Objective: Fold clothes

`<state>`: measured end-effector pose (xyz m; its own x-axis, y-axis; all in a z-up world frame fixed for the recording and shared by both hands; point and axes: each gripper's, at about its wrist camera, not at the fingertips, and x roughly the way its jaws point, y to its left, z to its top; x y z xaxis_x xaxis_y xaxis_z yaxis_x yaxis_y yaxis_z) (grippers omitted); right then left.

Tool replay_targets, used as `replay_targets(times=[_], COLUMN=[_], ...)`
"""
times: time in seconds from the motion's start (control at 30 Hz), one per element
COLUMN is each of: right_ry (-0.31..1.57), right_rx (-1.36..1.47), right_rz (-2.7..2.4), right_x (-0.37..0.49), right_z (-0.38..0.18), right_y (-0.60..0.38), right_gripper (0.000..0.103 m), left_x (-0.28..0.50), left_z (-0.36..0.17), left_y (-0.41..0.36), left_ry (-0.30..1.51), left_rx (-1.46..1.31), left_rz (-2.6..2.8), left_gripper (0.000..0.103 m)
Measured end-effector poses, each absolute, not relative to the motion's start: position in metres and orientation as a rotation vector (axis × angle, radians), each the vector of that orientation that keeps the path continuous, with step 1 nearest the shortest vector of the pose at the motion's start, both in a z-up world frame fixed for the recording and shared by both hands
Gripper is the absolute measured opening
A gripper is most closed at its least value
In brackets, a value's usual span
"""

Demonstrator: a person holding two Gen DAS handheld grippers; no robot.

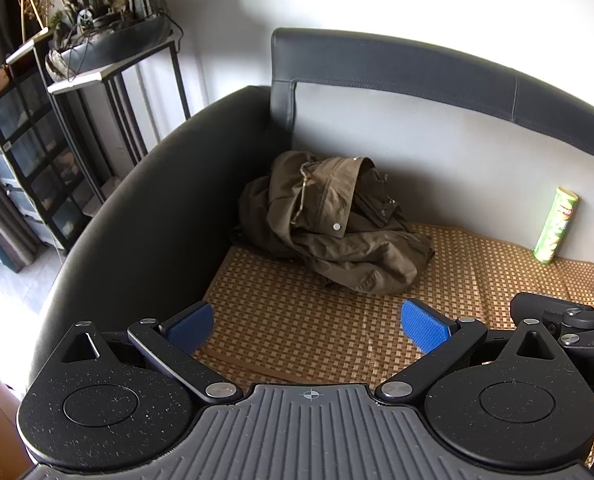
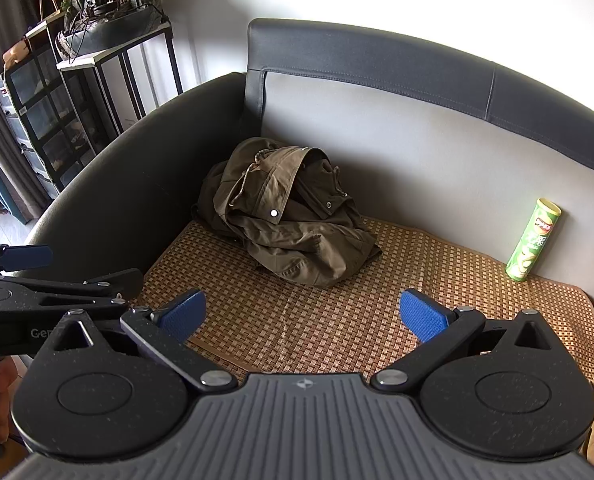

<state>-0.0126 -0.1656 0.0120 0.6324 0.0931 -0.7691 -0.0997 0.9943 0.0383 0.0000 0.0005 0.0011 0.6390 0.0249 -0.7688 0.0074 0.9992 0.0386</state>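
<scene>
A crumpled olive jacket (image 1: 329, 224) lies heaped in the sofa (image 1: 145, 200) corner, centre frame, on the woven mat (image 1: 297, 320). Left tongs (image 1: 309, 326) and right tongs (image 2: 303, 316) hover wide and empty; folding seems not yet begun, so the next move likely means reaching in and spreading it flat.

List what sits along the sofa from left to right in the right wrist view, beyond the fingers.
Black shelving unit → white-topped plant stand → dark sofa armrest → crumpled olive jacket → green chip can.
</scene>
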Motion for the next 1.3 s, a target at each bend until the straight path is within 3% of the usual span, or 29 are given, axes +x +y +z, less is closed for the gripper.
replay_targets(times=[1.3], right_ry=[0.880], right_rx=[0.004], right_rz=[0.118], right_x=[-0.008], right_z=[0.012], right_y=[-0.170], right_gripper=[0.103], left_x=[-0.002], left_z=[-0.001], left_y=[-0.002], left_ry=[0.872], left_rx=[0.033], left_rz=[0.011], left_gripper=[0.103])
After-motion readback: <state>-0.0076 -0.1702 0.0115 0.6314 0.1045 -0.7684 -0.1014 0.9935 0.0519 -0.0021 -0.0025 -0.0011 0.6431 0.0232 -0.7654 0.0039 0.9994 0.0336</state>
